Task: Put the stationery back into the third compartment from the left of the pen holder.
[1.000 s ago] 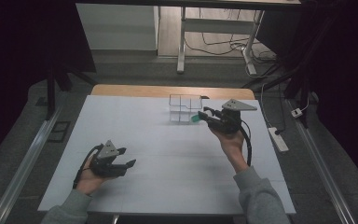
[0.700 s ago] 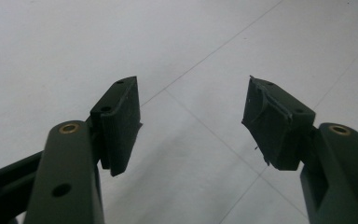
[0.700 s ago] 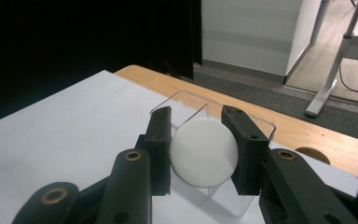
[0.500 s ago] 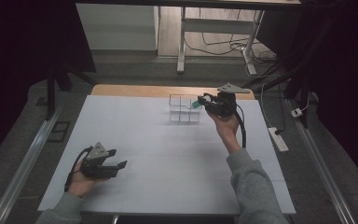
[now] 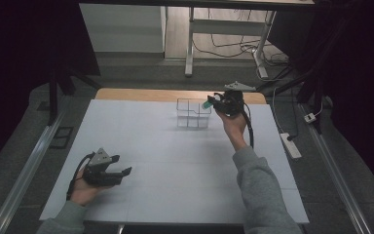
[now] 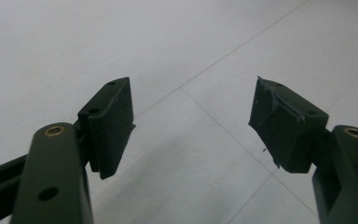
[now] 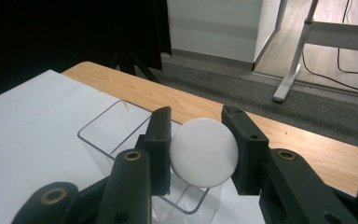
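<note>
Well short of the clear box point(image 5: 193, 113), at the near left of the white table point(image 5: 175, 161), the left gripper point(image 5: 121, 171) has just been opening, with nothing between its jaws. The right gripper point(image 7: 198, 151) clamps a white-capped bottle point(image 7: 203, 152) (teal in the high view) above the box's right rim, its long axis lying level and pointing toward the box.

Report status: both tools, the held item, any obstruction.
Left tool open, empty, just been opening, low over the white table. Right tool shut on green, white-capped tube above clear divided box. Nothing obstructing.
</note>
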A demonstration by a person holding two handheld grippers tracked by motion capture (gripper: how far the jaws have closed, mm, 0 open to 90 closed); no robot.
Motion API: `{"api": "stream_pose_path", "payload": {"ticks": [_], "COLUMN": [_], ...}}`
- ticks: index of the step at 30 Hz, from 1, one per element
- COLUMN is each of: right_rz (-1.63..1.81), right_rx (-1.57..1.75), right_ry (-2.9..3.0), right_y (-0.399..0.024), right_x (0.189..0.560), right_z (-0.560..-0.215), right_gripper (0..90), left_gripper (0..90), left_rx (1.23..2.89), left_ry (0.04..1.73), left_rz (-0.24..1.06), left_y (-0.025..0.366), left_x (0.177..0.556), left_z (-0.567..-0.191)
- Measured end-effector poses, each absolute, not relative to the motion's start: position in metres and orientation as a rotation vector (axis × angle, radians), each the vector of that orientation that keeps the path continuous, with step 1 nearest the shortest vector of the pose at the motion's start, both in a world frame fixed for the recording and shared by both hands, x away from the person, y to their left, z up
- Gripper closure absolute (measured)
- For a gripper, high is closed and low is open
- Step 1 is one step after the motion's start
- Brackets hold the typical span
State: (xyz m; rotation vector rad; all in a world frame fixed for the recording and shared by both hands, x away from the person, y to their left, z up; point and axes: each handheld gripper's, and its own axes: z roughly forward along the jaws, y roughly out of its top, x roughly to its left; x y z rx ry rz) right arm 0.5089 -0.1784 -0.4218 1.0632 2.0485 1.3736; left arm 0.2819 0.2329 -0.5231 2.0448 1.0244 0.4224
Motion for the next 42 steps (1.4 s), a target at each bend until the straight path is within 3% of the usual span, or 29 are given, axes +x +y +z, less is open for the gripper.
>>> {"api": "stream_pose_path", "payload": {"ticks": [3,5,9,22,42], "right_rz": [1.362,1.386,1.388,1.407,1.368], "right_rx": [1.070,1.079,1.086,1.047,1.030], "right_ry": [2.057,2.055,2.043,2.110,2.241], "right_y": [-0.177,-0.177,-0.178,-0.205,-0.269], "right_x": [0.512,0.513,0.510,0.475,0.388], "right_z": [-0.426,-0.428,-0.427,-0.438,-0.470], "right_gripper": [61.8,53.4,46.4,46.9,45.8], "left_gripper": [29.9,29.9,29.9,29.8,29.9], "left_rx": [2.048,2.047,2.048,2.049,2.046], "left_ry": [1.024,1.022,1.022,1.022,1.036], "left_rz": [0.420,0.421,0.417,0.415,0.419], "left_y": [0.233,0.233,0.232,0.232,0.232], "left_x": [0.282,0.282,0.282,0.282,0.283], "left_z": [-0.524,-0.523,-0.524,-0.524,-0.524]}}
